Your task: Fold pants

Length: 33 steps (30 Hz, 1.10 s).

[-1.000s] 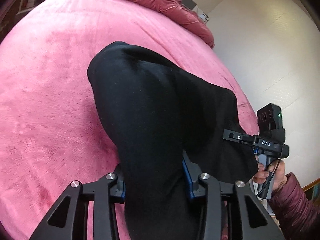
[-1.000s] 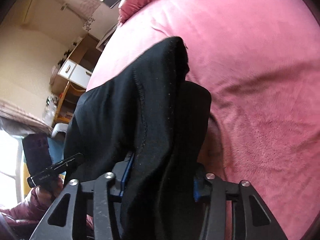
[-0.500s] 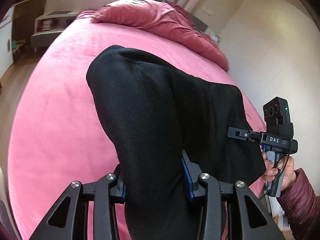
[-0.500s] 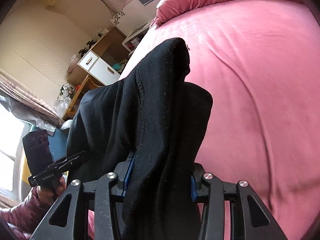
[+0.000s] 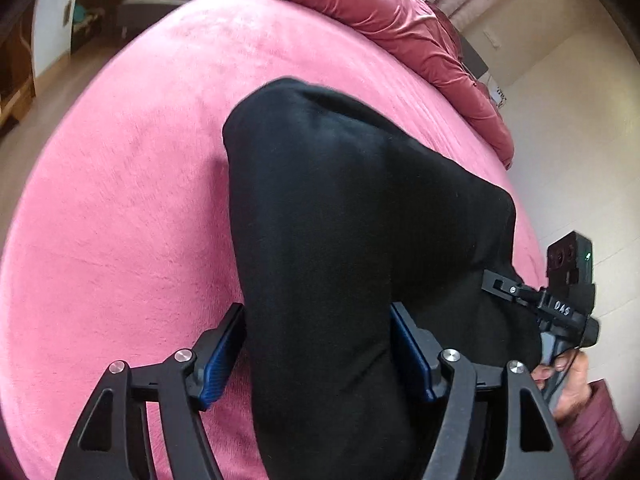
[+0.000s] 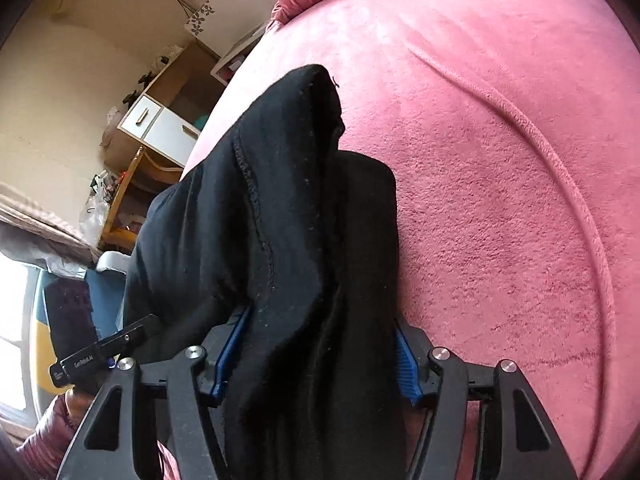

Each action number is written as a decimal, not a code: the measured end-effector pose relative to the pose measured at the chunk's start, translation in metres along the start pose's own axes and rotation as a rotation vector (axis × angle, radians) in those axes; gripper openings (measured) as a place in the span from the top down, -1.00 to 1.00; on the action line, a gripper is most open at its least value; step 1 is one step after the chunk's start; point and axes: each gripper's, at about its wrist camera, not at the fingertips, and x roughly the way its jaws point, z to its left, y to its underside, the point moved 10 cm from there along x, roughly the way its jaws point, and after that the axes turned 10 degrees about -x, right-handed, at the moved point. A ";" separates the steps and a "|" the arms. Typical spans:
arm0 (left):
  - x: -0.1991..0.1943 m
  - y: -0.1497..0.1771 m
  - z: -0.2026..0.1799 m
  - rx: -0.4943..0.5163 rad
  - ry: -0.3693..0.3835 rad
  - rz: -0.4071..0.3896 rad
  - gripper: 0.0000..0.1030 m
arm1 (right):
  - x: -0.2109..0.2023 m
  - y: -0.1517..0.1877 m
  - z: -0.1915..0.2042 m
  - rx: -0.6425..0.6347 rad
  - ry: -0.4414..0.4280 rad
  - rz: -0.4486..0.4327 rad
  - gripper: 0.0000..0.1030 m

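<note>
Black pants (image 5: 340, 220) drape in a thick bunch over both grippers, above a pink plush bed (image 5: 120, 220). In the left wrist view my left gripper (image 5: 316, 344) has its jaws opening; the cloth still lies between the blue pads (image 5: 222, 354), loose on the left side. The right wrist view shows the pants (image 6: 280, 200) with a stitched seam, filling the gap of my right gripper (image 6: 320, 348), whose jaws are also opening. The cloth hides both sets of fingertips. A hand (image 5: 568, 376) in a maroon sleeve holds the right tool at the pants' right edge.
A crumpled pink duvet (image 5: 400, 32) lies at the bed's far end. A white wall (image 5: 568, 128) runs along the bed's right side. Left of the bed (image 6: 500, 200) stand a wooden cabinet with white drawers (image 6: 160, 124) and clutter.
Both grippers carried the pants across the bed and turned. Their jaws have spread wider, so the pads no longer squeeze the cloth as tightly.
</note>
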 end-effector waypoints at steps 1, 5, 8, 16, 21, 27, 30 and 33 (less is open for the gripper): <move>-0.005 -0.001 -0.002 0.019 -0.028 -0.015 -0.42 | -0.001 -0.001 0.001 0.000 0.014 0.006 -0.31; -0.018 -0.004 -0.017 0.060 -0.157 -0.092 -0.41 | -0.006 -0.009 0.004 -0.024 0.096 0.012 -0.51; -0.030 -0.007 -0.025 0.088 -0.228 -0.155 -0.41 | -0.016 -0.009 0.005 -0.035 0.144 0.001 -0.51; -0.050 0.004 -0.042 0.139 -0.282 -0.262 -0.40 | -0.062 -0.011 0.018 -0.119 0.328 -0.081 -0.51; -0.079 0.023 -0.045 0.144 -0.277 -0.317 -0.40 | -0.086 -0.003 0.038 -0.154 0.403 -0.144 -0.51; -0.107 0.044 -0.053 0.151 -0.287 -0.369 -0.40 | -0.101 0.017 0.073 -0.192 0.434 -0.186 -0.51; -0.120 0.055 -0.055 0.160 -0.302 -0.392 -0.40 | -0.102 0.027 0.090 -0.212 0.446 -0.196 -0.51; -0.128 0.066 -0.053 0.163 -0.310 -0.404 -0.40 | -0.103 0.040 0.105 -0.224 0.456 -0.204 -0.51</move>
